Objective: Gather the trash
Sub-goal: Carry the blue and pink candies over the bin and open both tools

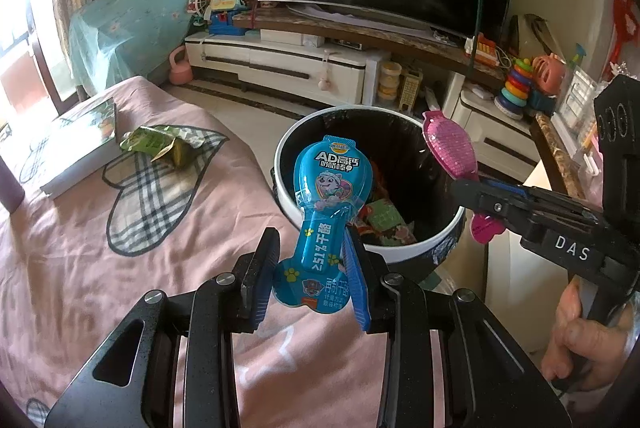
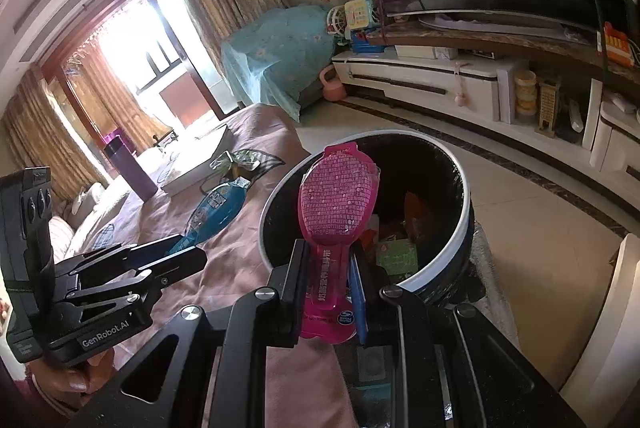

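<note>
My left gripper [image 1: 312, 240] is shut on the narrow stem of a blue cheese-stick wrapper [image 1: 328, 184], which stands upright over the near rim of a round white-rimmed trash bin [image 1: 400, 251]. The bin is lined in black and holds several wrappers. My right gripper [image 2: 328, 256] is shut on a pink glittery wrapper [image 2: 340, 200], also upright at the bin's [image 2: 436, 268] near rim. In the left wrist view the right gripper [image 1: 460, 188] comes in from the right with the pink wrapper [image 1: 448, 144]. In the right wrist view the left gripper [image 2: 188, 252] carries the blue wrapper [image 2: 218, 206].
A crumpled green wrapper [image 1: 168, 146] lies on the pink bed cover [image 1: 120, 268] next to a white book [image 1: 80, 148]. A purple bottle [image 2: 130, 168] stands farther back. A TV cabinet [image 1: 280, 60] with toys lines the far wall. Tiled floor surrounds the bin.
</note>
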Demonstrator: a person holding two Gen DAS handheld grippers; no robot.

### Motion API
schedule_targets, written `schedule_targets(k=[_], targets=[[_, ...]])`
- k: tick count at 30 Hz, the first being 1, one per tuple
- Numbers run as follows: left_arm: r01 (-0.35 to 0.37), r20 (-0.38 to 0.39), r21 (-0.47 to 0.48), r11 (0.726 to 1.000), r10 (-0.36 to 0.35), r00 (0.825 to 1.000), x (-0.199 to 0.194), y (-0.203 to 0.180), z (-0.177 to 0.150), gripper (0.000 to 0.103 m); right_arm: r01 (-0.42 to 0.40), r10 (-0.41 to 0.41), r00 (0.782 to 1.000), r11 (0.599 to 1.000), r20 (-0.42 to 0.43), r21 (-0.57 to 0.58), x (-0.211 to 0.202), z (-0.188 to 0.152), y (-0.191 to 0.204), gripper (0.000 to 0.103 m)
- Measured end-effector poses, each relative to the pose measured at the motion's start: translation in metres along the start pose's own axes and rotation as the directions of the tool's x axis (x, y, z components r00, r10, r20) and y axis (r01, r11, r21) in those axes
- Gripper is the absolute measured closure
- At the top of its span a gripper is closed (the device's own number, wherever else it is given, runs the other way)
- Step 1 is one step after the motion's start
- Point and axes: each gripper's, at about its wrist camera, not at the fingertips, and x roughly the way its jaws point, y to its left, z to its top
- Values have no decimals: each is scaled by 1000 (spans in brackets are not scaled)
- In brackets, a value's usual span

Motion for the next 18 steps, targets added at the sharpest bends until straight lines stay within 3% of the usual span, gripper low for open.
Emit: schedule_targets(k=[18], targets=[[-12, -5, 46, 999, 12, 1000, 20, -14, 28, 71, 19, -19, 1000, 1000, -16, 10, 15, 23, -13, 84]])
